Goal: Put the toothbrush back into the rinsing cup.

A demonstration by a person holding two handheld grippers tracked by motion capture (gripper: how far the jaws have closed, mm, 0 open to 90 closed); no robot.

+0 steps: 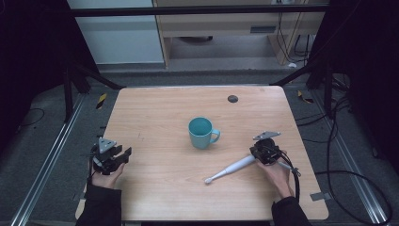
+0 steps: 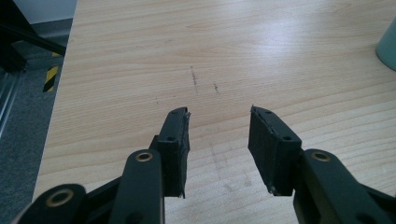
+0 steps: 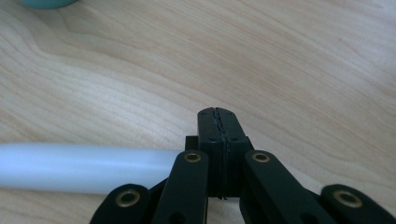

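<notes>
A teal mug (image 1: pixel 201 133) stands upright at the middle of the wooden table (image 1: pixel 160 106), handle to the right; its edge is seen in the left gripper view (image 2: pixel 388 46). A white electric-toothbrush-like stick (image 1: pixel 230 168) lies on the table, its small head toward the near left. Its thick end (image 3: pixel 84 168) reaches my right gripper (image 3: pixel 216 112), whose pads are pressed together with nothing between them; the stick runs beside and behind its left link. My left gripper (image 2: pixel 219 114) hovers open over bare wood at the table's left edge (image 1: pixel 123 154).
A small dark round disc (image 1: pixel 232 98) sits near the table's far edge. Black frame struts and cables flank the table on both sides. A piece of grey tape (image 1: pixel 318 196) sticks to the near right corner.
</notes>
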